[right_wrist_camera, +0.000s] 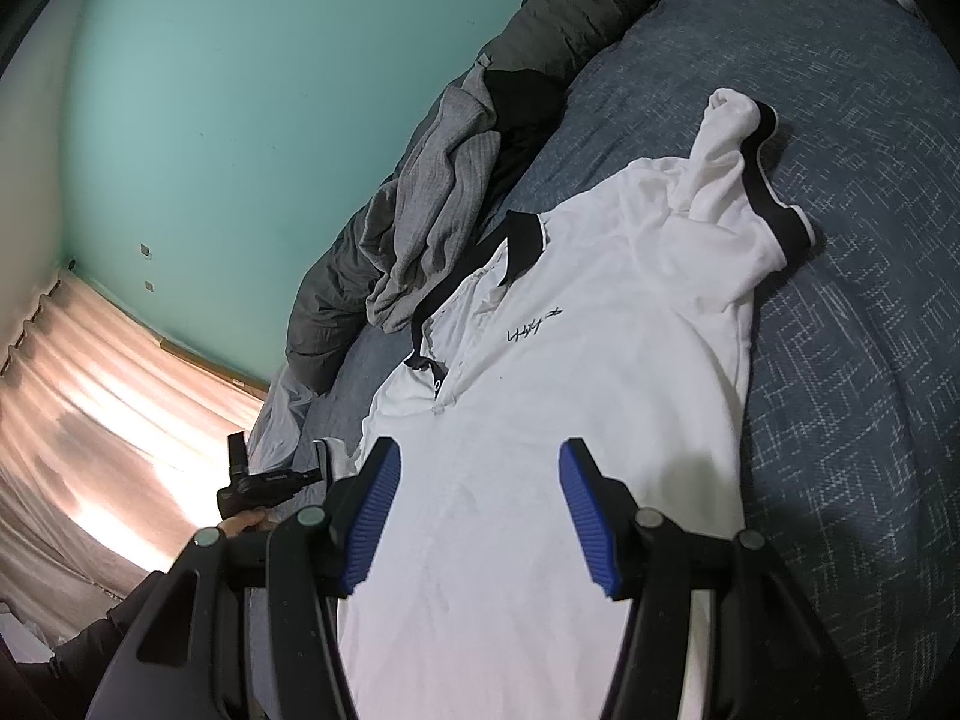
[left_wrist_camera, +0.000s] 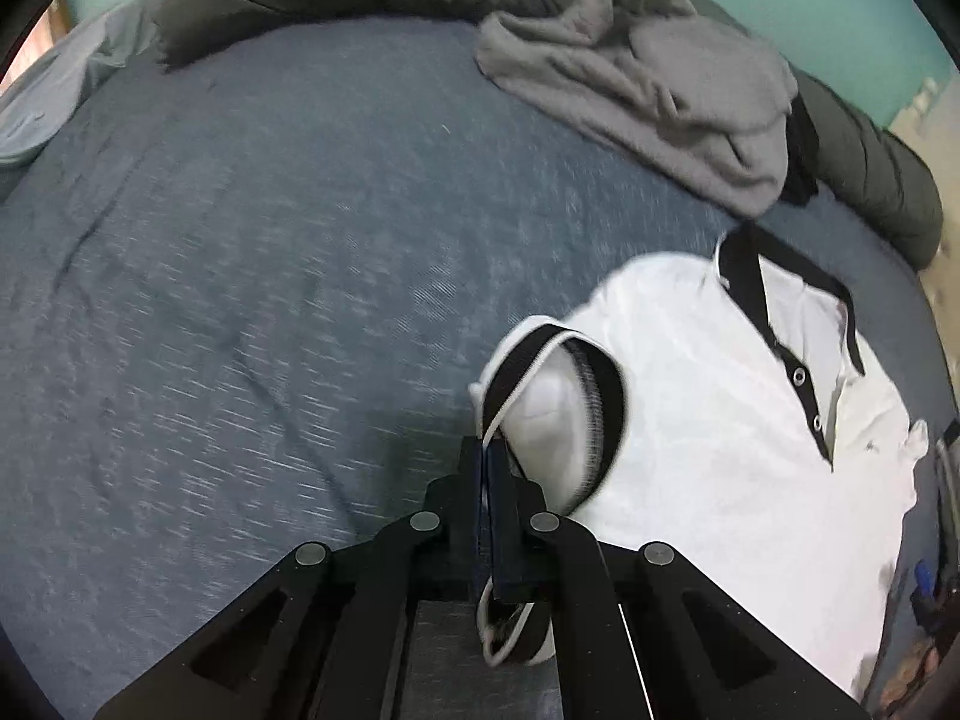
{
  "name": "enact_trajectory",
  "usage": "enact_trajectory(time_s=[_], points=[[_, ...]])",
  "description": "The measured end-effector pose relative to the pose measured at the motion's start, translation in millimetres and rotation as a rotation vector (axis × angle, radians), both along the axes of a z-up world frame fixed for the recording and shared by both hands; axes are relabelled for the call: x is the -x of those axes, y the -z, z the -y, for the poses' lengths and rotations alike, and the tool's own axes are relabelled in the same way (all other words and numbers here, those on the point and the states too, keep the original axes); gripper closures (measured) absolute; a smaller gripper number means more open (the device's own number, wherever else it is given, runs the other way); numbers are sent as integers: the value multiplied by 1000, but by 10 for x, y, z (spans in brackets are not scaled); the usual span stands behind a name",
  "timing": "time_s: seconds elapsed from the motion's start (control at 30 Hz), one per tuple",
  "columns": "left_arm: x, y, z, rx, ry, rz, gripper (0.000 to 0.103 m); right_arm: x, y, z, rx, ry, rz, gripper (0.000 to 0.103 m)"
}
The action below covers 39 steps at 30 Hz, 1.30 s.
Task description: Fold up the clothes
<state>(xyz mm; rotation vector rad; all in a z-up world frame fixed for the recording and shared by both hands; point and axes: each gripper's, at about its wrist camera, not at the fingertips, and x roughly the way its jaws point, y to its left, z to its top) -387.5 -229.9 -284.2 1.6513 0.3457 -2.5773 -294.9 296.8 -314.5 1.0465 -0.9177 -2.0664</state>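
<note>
Pinching the polo shirt (left_wrist_camera: pixel 720 420) sleeve cuff, left gripper (left_wrist_camera: pixel 486 456); collar far, right gripper (right_wrist_camera: pixel 474 510) spread

The only writing in view is a small black handwritten-style mark (right_wrist_camera: pixel 536 324) on the chest of the white polo shirt (right_wrist_camera: pixel 570 420), near the middle of the right wrist frame; its letters are too thin and slanted to read. Nothing else carries a legible word, number or label.

white polo shirt (right_wrist_camera: pixel 576 372) hem cut off below right gripper (right_wrist_camera: pixel 477 510); bedspread (left_wrist_camera: pixel 270 300) motion-blurred left of left gripper (left_wrist_camera: pixel 487 462).
</note>
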Motion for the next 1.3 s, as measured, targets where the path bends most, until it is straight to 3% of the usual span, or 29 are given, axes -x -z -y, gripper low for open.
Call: enact_trajectory(time_s=[0.2,0.6,0.87,1.2,1.3], points=[[-45,-79,262,0,-29,12,102,-6,-16,35,-5,-6,-6,47],[-105,349,355,-152,-120,-12,100,11,44,25,-14,-5,7,47],[-331,386,449,-236,-152,-51,77,-22,33,60,-16,-18,2,47],[-466,372,543,-380,-207,-101,76,-16,43,53,-16,-14,7,47],[-394,331,474,-382,-198,-102,76,-18,41,57,-17,-15,6,47]])
